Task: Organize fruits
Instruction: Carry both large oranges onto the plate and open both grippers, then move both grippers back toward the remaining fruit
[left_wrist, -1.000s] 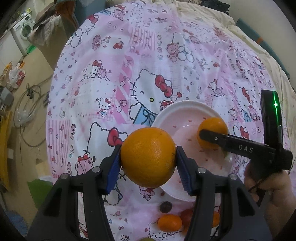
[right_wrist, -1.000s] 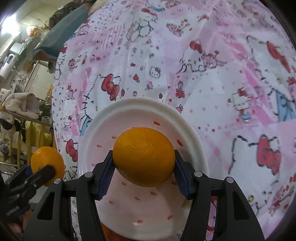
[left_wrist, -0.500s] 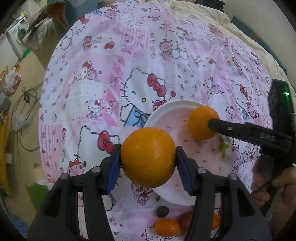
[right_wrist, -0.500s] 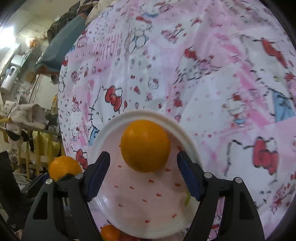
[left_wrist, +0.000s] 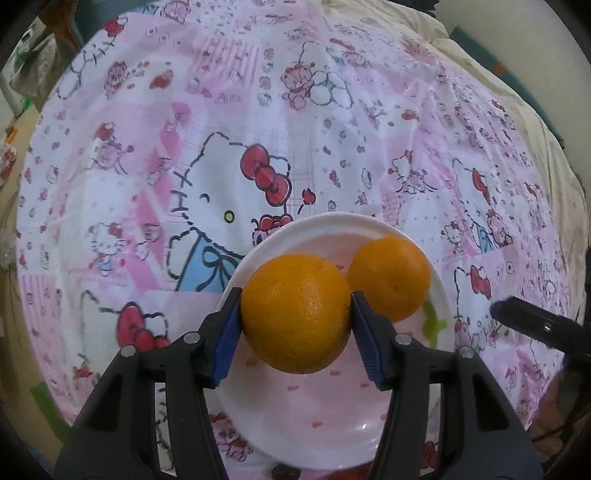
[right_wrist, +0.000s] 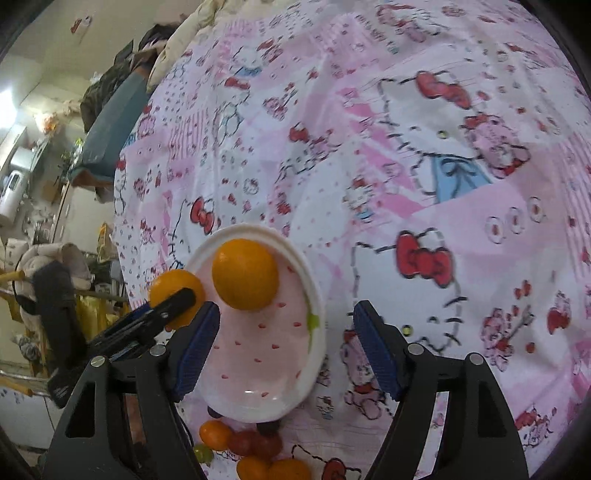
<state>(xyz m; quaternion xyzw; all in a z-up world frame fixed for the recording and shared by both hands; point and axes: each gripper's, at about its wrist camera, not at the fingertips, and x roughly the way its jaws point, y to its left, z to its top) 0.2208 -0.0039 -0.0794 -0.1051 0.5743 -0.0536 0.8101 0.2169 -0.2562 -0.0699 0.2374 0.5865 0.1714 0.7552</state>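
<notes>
1. Two oranges show up in the left wrist view. The left gripper (left_wrist: 295, 326) has its blue pads clamped tight on the big orange (left_wrist: 295, 314), held over the near half of the white plate (left_wrist: 441, 291). The second orange (left_wrist: 389, 278) sits on the plate just behind it, partly covered by the held one. A black finger of the right gripper (left_wrist: 532, 323) pokes in from the right edge, blurry and cut off, so I can't tell its state from here. Something dark and something reddish at the bottom edge are too cropped to name.
2. Right wrist view: right gripper (right_wrist: 286, 345) jaws are spread wide, nothing between them. The plate (right_wrist: 317, 291) with the loose orange (right_wrist: 245, 273) lies ahead, left of centre. The left gripper (right_wrist: 168, 308) with its orange (right_wrist: 171, 286) is at the plate's left rim. Small fruits (right_wrist: 255, 448) bunch up below the plate, half hidden by the fingers.
</notes>
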